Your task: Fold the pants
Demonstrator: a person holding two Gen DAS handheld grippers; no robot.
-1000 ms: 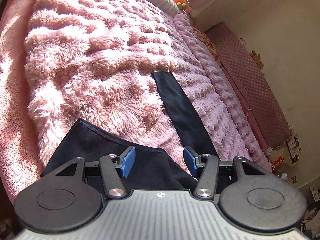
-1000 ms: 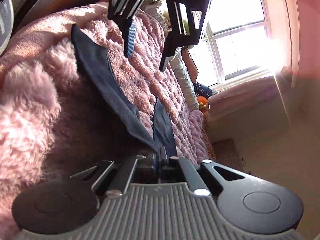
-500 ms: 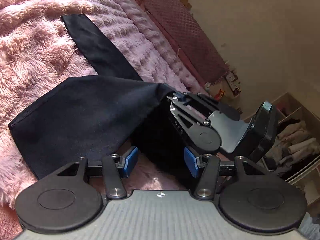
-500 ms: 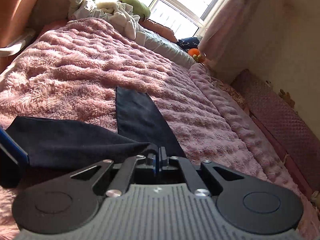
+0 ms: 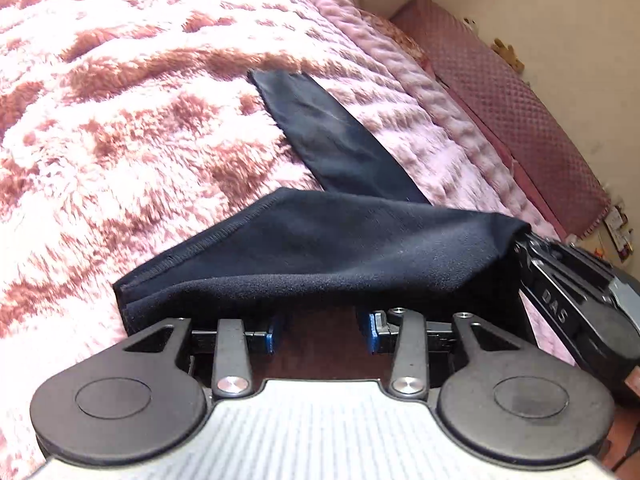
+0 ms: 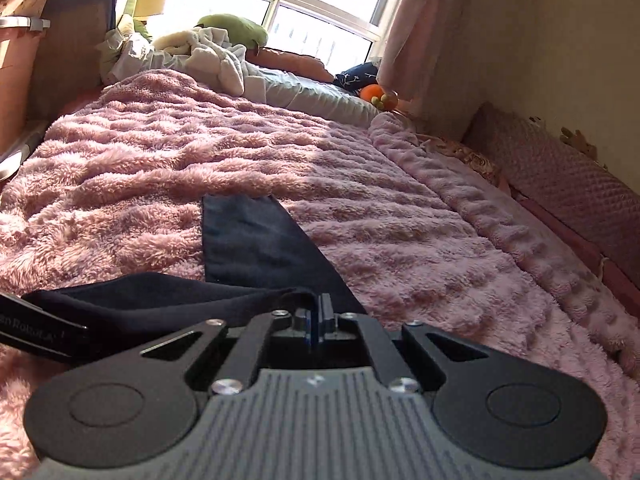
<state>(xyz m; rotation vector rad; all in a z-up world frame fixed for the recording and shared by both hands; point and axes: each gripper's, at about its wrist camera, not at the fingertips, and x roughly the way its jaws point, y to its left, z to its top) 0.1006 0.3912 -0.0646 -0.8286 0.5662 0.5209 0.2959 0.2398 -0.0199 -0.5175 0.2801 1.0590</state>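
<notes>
Dark navy pants (image 5: 340, 252) lie on a fluffy pink blanket (image 5: 120, 140), one leg (image 6: 256, 248) stretched flat towards the window. My right gripper (image 6: 320, 316) is shut on a corner of the pants and holds that part lifted; it also shows at the right of the left wrist view, right gripper (image 5: 520, 240). My left gripper (image 5: 321, 330) sits just under the hanging fold. Its jaws are closing, and its blue pads (image 5: 272, 336) still stand apart. The cloth drapes over the fingertips and hides them, and none shows in the gap between the pads.
The bed's right edge runs beside a quilted pink pad (image 6: 580, 200) along the wall. Crumpled white laundry (image 6: 208, 56), a grey pillow (image 6: 312, 92) and an orange toy (image 6: 372, 92) lie at the head by the window. A finger of the left gripper (image 6: 36, 330) shows at the left edge.
My left gripper has slid in under the raised pants fold and its jaws have narrowed. My right gripper has rolled upright, still gripping the pants corner, and now holds it lifted at the right.
</notes>
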